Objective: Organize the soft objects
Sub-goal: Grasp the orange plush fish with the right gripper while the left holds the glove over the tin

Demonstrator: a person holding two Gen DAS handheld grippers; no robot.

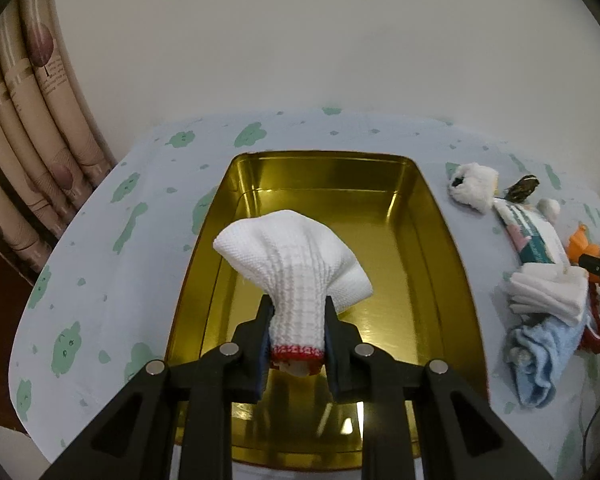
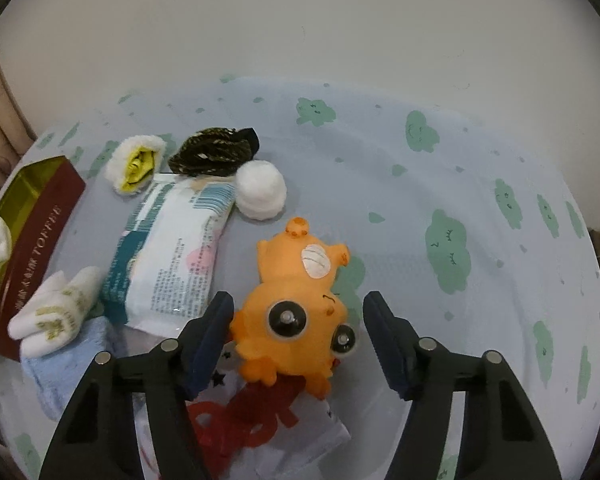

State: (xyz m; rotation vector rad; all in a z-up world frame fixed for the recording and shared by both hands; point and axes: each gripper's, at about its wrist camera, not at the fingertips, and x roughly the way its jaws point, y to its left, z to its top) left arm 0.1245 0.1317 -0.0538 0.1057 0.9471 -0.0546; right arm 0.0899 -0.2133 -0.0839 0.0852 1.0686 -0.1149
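My left gripper (image 1: 298, 304) is shut on a white knit glove (image 1: 296, 256) with a red cuff, holding it above the inside of the gold tin (image 1: 328, 184). The glove's body fans out beyond the fingertips. In the right wrist view an orange plush toy (image 2: 296, 304) with big black eyes lies on the tablecloth. My right gripper (image 2: 298, 300) stands open around it. The left pad sits close to the toy's side and the right pad is clearly apart from it.
Right of the tin lie a tissue pack (image 2: 172, 248), a white puff (image 2: 260, 190), a dark knitted piece (image 2: 208, 154), a fluffy white-and-yellow item (image 2: 136, 166), a white printed glove (image 2: 56, 312), a blue towel (image 2: 60, 376) and red fabric (image 2: 252, 412). The tin's red wall (image 2: 36, 248) is at left.
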